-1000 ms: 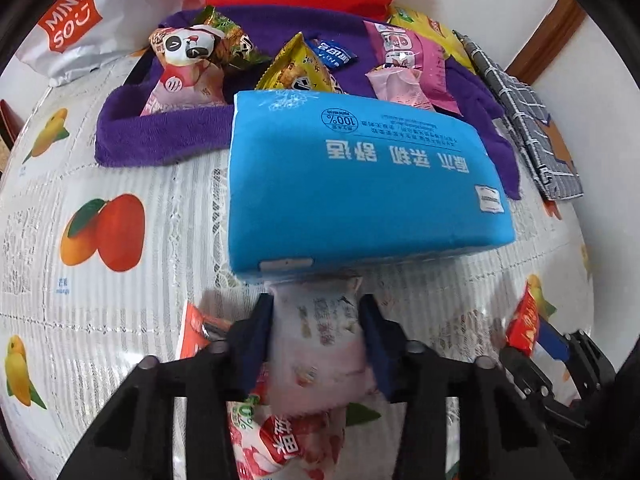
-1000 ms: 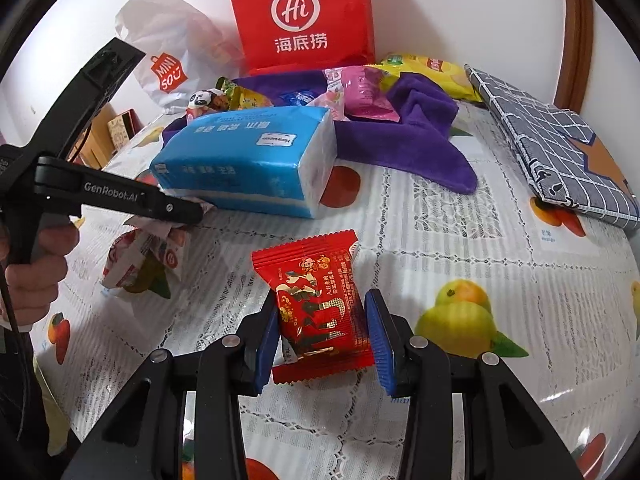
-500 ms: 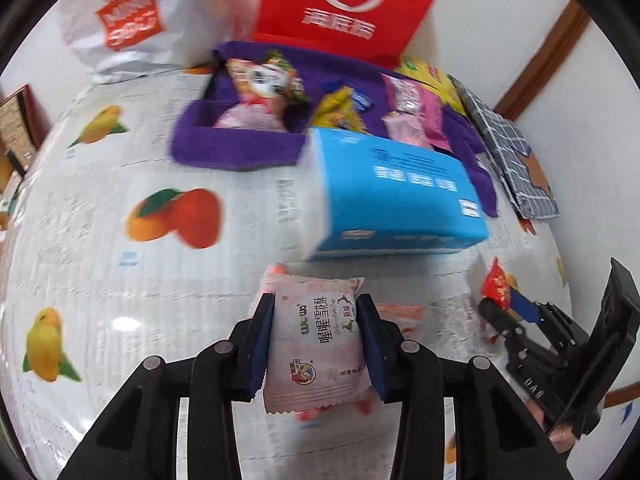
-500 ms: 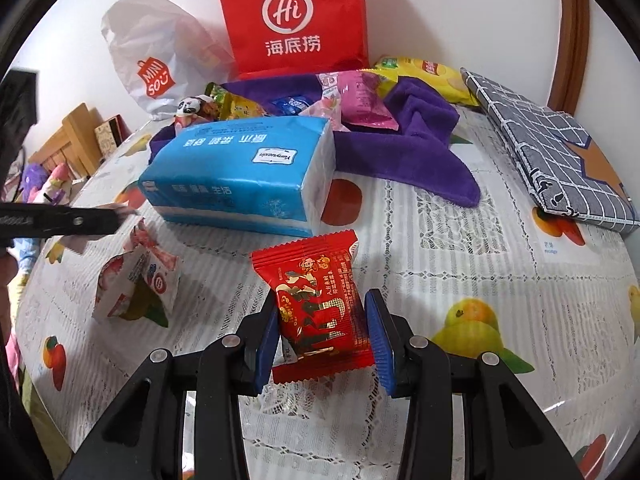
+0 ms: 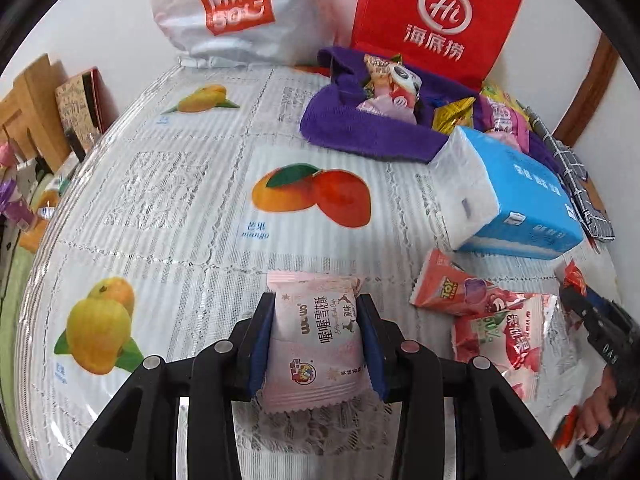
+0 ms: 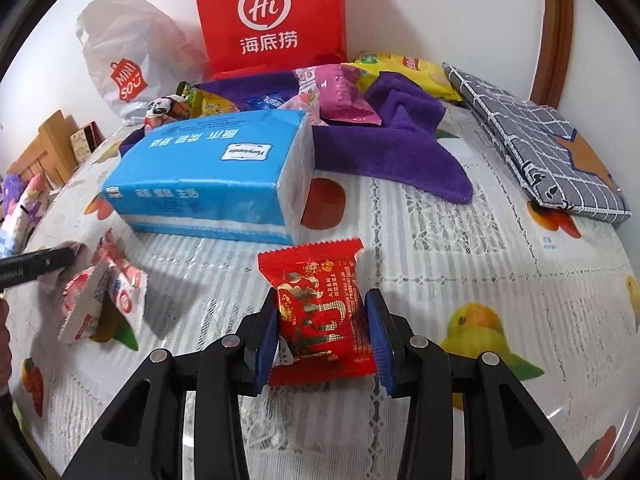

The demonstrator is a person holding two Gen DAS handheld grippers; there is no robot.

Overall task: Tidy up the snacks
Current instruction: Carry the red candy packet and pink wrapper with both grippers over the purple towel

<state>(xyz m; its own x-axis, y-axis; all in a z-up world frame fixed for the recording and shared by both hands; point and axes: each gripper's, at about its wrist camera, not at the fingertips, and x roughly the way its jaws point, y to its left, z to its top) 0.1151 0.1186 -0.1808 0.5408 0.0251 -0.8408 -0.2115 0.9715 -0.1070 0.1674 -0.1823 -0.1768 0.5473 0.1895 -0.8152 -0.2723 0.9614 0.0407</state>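
On the fruit-print cloth [image 5: 168, 216], a pink packet [image 5: 316, 340] is being held between the closed jaws of the left gripper [image 5: 316, 348], low over bare cloth and well apart from the purple towel [image 5: 360, 132] where other snacks are being gathered. A red packet [image 6: 320, 316] is being pinched likewise by the right gripper [image 6: 322, 336], just in front of the tissue pack [image 6: 212, 176]. Two more packets [image 5: 480, 304] are lying beside that pack. For a clean finish, each packet is probably best being carried clear over the tissue pack, lowered onto open towel, and released only once resting there. Grip pressure is being kept light, judging by the uncrushed wrappers, and that should be maintained.
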